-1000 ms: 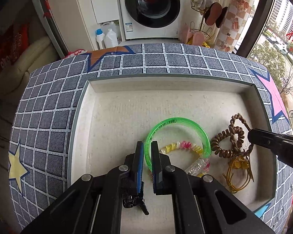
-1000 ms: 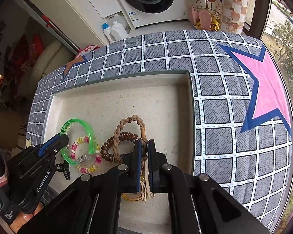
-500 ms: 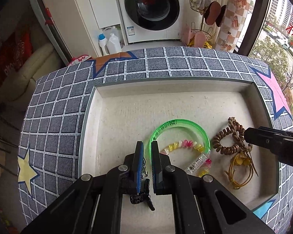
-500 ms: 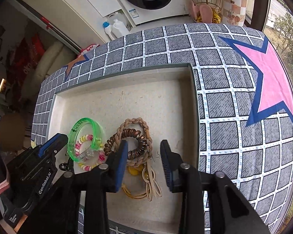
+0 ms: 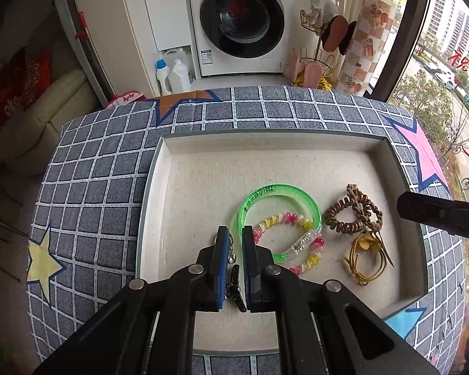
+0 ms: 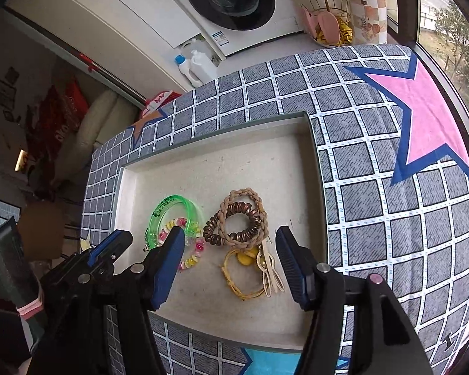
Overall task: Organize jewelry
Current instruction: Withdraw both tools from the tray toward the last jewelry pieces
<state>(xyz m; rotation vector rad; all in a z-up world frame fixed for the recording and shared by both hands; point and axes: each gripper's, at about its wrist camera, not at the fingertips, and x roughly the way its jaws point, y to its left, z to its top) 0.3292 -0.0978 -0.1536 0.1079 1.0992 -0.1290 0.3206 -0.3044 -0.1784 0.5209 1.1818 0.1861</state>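
A beige tray (image 5: 184, 187) (image 6: 297, 162) holds a green bangle (image 5: 278, 191) (image 6: 175, 201), a pink-yellow bead bracelet (image 5: 309, 261) (image 6: 192, 261), a brown coil and braided hair tie (image 5: 353, 211) (image 6: 234, 218) and yellow cord ties (image 5: 364, 259) (image 6: 244, 275). My left gripper (image 5: 233, 234) (image 6: 109, 243) is shut on a small dark metal chain piece (image 5: 233, 281), above the tray left of the bangle. My right gripper (image 6: 229, 240) (image 5: 422, 209) is wide open above the hair ties, holding nothing.
The tray lies on a grey checked cloth (image 5: 93, 187) with star prints, pink star (image 6: 428, 125) at right. Behind stand a washing machine (image 5: 240, 22), detergent bottles (image 5: 172, 75) and a wire rack (image 5: 319, 62). A window (image 5: 447, 62) is at right.
My right gripper opened from shut to wide open and rose from the yellow cord ties. My left gripper lifted and drew back slightly, still shut on the chain piece.
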